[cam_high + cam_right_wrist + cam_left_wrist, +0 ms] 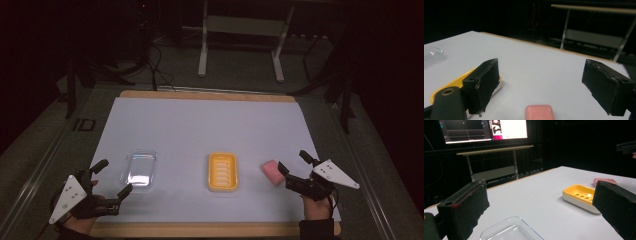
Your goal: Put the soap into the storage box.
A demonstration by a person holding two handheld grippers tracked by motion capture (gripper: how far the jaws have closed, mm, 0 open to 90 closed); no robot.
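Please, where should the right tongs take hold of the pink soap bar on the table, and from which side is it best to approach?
Probably across its two long sides, near the middle. The pink soap bar lies flat on the white table, apart from the yellow soap dish. The right tongs stand open just beside it, so coming from the person's right, lowered over the bar, looks simplest.

- One pink soap (271, 173), lying on the table sheet.
- One yellow tray (223, 171), with a white base under it.
- One clear lid (139, 168).
- One white sheet (200, 125) over the tabletop.
- Two grippers: the left gripper (112, 177) and the right gripper (294, 164), each with two black jaws standing wide apart.
- Two lit screens (484, 130) beyond the table, seen from the left gripper view.
- One pale stand (240, 35) on the floor behind the table.
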